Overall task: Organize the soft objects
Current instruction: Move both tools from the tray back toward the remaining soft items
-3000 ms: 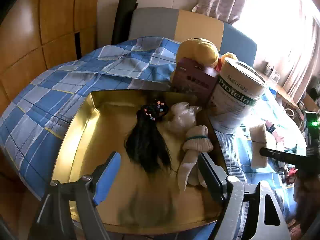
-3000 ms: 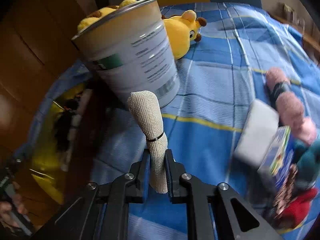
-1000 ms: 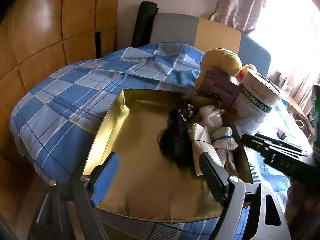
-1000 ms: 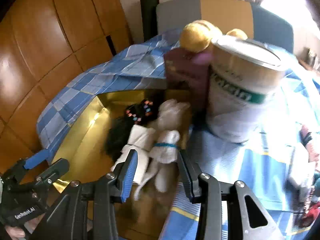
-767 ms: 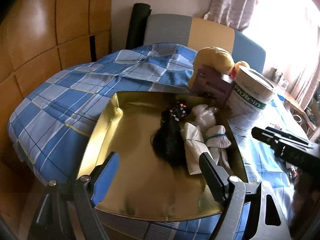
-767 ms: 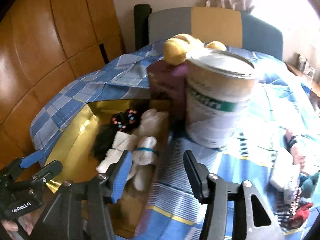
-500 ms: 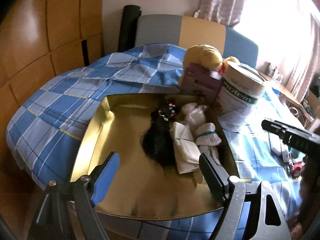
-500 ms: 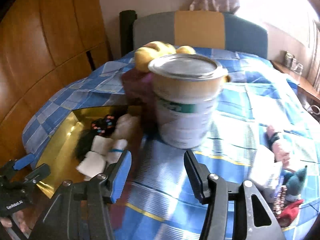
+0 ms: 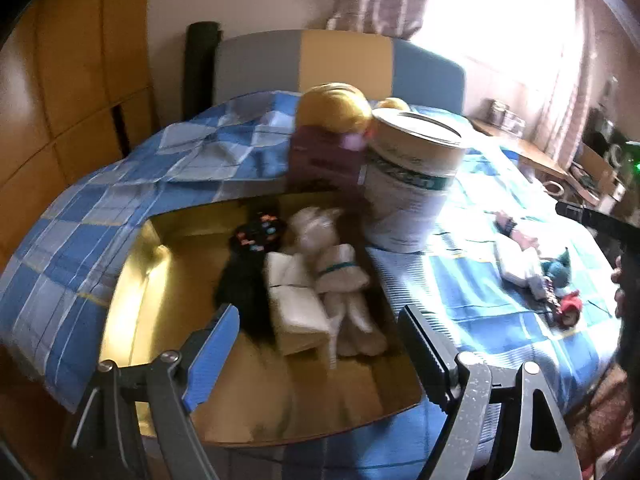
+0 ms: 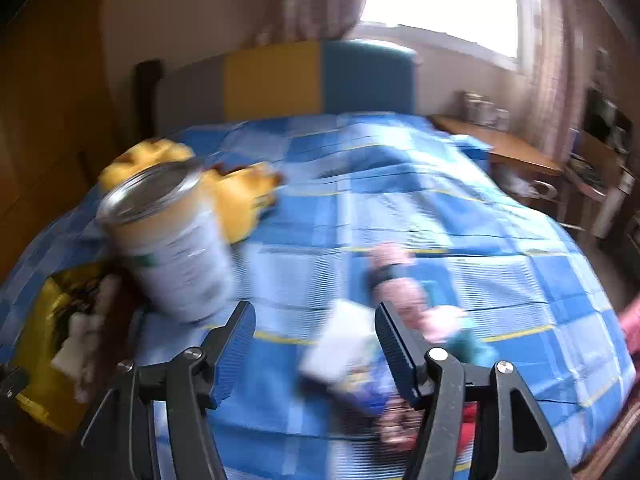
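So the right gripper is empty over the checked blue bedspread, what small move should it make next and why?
Probably ease the right gripper, its jaws opening with nothing between them, down toward the white folded cloth bundle just ahead. That bundle lies loose on the bedspread, while other soft pieces already sit in the shallow gold tray.

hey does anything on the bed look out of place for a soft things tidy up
Yes. A hard protein tin and a maroon box stand at the gold tray's far corner, among soft things. A small pile of soft items is loose on the blue checked bedspread, outside the tray. Nothing looks spilled.
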`<control>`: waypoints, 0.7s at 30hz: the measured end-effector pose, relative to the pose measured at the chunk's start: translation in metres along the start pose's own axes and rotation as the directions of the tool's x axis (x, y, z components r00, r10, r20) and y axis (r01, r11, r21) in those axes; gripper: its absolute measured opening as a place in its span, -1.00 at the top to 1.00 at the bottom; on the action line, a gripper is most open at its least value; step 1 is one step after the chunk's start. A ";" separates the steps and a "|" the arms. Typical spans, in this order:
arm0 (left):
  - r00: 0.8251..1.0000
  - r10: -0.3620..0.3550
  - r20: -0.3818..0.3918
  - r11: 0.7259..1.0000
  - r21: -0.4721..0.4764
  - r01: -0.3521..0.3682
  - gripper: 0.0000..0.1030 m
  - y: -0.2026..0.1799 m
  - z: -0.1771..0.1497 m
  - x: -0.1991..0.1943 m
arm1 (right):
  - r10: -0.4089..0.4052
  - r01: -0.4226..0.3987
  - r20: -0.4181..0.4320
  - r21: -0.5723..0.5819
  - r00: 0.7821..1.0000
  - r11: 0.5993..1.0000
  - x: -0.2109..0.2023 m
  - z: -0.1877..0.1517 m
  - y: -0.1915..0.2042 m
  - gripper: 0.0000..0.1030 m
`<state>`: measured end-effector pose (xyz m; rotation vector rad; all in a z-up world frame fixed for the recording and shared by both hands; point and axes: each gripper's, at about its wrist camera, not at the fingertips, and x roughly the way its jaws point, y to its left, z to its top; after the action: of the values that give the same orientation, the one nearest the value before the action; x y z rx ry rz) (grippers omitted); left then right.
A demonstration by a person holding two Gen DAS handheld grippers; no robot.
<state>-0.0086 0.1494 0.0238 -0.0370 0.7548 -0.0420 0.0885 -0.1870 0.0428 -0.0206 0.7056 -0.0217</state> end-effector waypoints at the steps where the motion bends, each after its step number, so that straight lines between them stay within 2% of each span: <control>1: 1.000 -0.010 0.004 1.000 0.012 0.010 -0.60 -0.005 0.001 0.000 | -0.025 0.025 0.010 0.026 1.000 0.999 -0.002 0.001 -0.012 -0.23; 5: 0.998 -0.067 -0.007 0.996 0.056 0.068 -0.60 -0.024 0.007 0.004 | -0.155 0.143 0.045 0.211 0.987 0.967 -0.007 0.002 -0.080 -0.37; 7: 0.996 -0.084 -0.014 0.993 0.086 0.085 -0.60 -0.035 0.009 0.007 | -0.222 0.200 0.038 0.302 0.974 0.932 -0.003 -0.002 -0.111 -0.38; 10: 0.993 -0.110 -0.036 0.985 0.126 0.114 -0.60 -0.053 0.011 0.012 | -0.271 0.251 -0.007 0.404 0.963 0.880 0.009 -0.016 -0.149 -0.38; 12: 0.991 -0.123 -0.049 0.982 0.140 0.129 -0.59 -0.064 0.012 0.016 | -0.242 0.233 -0.047 0.490 0.969 0.840 0.015 -0.022 -0.169 -0.38; 14: 0.984 -0.162 -0.072 0.973 0.156 0.172 -0.57 -0.080 0.014 0.023 | -0.203 0.188 -0.034 0.546 0.979 0.816 0.013 -0.026 -0.180 -0.38; 16: 0.978 -0.192 -0.083 0.961 0.188 0.204 -0.55 -0.098 0.016 0.028 | -0.179 0.176 -0.049 0.559 0.983 0.810 0.016 -0.029 -0.184 -0.38; 18: 0.967 -0.234 -0.105 0.940 0.229 0.253 -0.42 -0.122 0.018 0.036 | -0.137 0.150 -0.066 0.575 0.988 0.804 0.022 -0.031 -0.186 -0.38; 21: 0.940 -0.305 -0.150 0.902 0.270 0.336 -0.40 -0.157 0.021 0.052 | -0.124 0.140 -0.068 0.585 0.990 0.799 0.022 -0.032 -0.187 -0.38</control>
<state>0.0402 -0.0092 0.0114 0.1244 0.8352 -0.4746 0.0815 -0.3751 0.0090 0.5336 0.6981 -0.3787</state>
